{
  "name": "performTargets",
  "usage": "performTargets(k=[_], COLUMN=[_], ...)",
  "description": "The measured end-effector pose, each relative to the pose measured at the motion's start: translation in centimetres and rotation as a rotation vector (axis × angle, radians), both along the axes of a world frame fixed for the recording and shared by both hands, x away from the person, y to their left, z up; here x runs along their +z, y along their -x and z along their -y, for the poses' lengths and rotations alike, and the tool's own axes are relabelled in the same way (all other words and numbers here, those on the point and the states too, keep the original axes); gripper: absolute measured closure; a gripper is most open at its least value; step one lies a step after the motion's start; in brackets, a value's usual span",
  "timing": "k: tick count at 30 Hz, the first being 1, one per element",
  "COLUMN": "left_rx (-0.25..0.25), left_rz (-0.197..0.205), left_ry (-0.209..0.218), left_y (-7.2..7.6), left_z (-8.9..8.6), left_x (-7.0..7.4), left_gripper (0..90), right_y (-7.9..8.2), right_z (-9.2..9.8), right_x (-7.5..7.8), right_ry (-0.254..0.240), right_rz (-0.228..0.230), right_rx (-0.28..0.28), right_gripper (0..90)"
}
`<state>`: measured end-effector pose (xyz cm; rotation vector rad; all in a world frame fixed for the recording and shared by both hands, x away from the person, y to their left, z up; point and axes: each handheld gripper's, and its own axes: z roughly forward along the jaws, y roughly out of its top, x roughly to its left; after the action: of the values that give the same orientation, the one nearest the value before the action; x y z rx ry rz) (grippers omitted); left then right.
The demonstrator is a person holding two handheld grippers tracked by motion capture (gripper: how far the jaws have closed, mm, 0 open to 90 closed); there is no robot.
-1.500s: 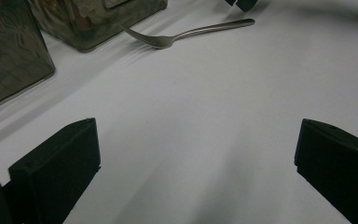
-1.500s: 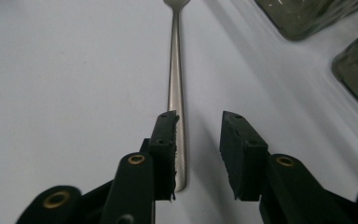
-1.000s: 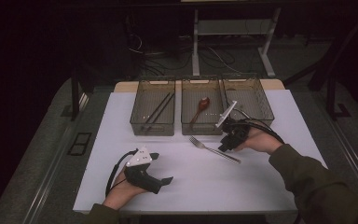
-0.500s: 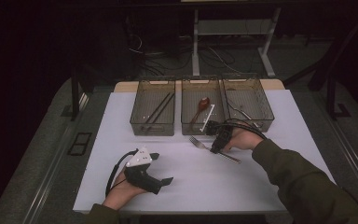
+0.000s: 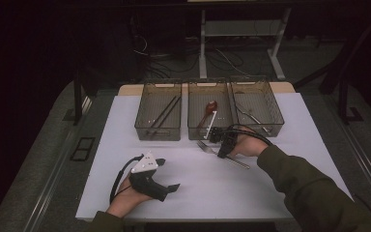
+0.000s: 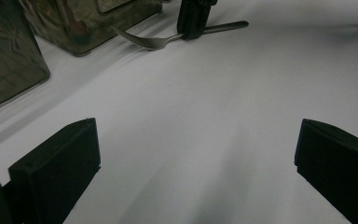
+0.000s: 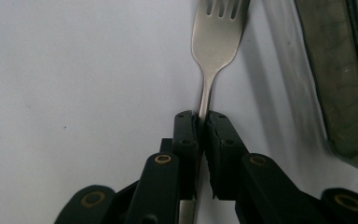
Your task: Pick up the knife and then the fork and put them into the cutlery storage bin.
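Because its jaws have just been closing, the right tool (image 7: 202,122) now pinches the thin silver metal fork (image 7: 216,32) by its neck, ready to lift it off the white bench (image 5: 270,193). With nothing to hold, the left tool (image 5: 166,176) rests spread wide.

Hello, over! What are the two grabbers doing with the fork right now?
Right gripper just closed, fingers pinching the fork at its neck. Fork flat on the table. Left gripper open, resting. Nothing in the way.

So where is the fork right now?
In the high view the fork lies on the white table, just in front of the middle bin, with the right gripper shut on its handle.
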<state>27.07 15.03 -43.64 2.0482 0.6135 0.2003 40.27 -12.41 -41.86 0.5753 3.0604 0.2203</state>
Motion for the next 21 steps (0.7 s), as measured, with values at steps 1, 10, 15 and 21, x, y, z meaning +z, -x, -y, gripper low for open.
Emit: performTargets(k=[1,10,15,21], left_rx=[0.0,0.0,0.0,0.0], left_rz=[0.0,-0.001,-0.001,-0.002], left_ry=[-0.001,0.0,-0.001,0.0], left_y=[0.0,0.0,0.0,0.0], left_z=[0.0,0.0,0.0,0.0], left_x=[0.0,0.0,0.0,-0.1], left_gripper=[0.0,0.0,0.0,0.0], right_y=[0.0,0.1,0.1,0.2], right_z=[0.0,0.0,0.4,1.0], right_x=[0.0,0.0,0.1,0.8], right_ry=[0.002,-0.001,-0.023,-0.086], right_rz=[0.003,0.015,0.014,0.025], right_rx=[0.001,0.0,-0.001,-0.021], right_gripper=[83.2,84.1,84.1,84.1])
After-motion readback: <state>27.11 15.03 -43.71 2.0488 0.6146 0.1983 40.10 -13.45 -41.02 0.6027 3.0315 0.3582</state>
